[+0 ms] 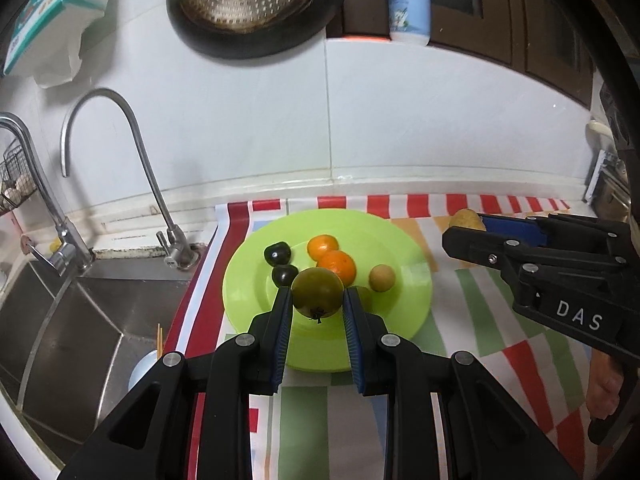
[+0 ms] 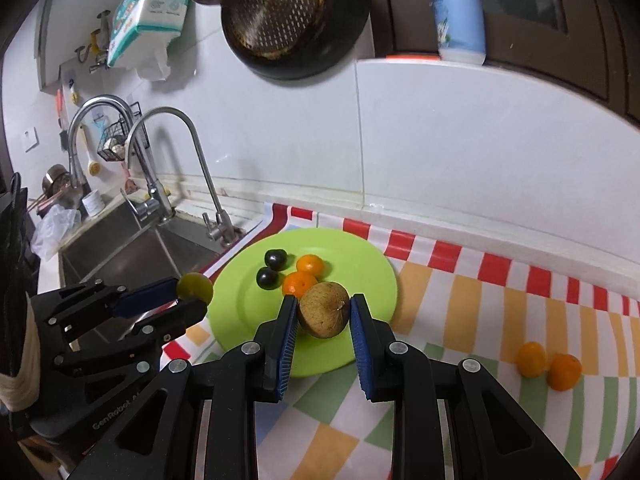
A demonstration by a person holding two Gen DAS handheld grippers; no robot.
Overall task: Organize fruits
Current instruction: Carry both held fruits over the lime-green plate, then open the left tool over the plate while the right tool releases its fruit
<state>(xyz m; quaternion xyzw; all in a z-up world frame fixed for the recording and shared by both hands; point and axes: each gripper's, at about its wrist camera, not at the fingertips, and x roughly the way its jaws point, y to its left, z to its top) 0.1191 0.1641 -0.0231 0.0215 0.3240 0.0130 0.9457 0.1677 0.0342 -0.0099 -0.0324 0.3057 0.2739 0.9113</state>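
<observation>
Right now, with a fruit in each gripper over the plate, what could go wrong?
The green fruit in the left gripper is pinched only at the fingertips and could slip. Dropped onto the green plate, it may knock the oranges or dark fruits. The right gripper, holding the brown fruit, could collide with the left.

Glossy plastic plate, brushed-metal sink
</observation>
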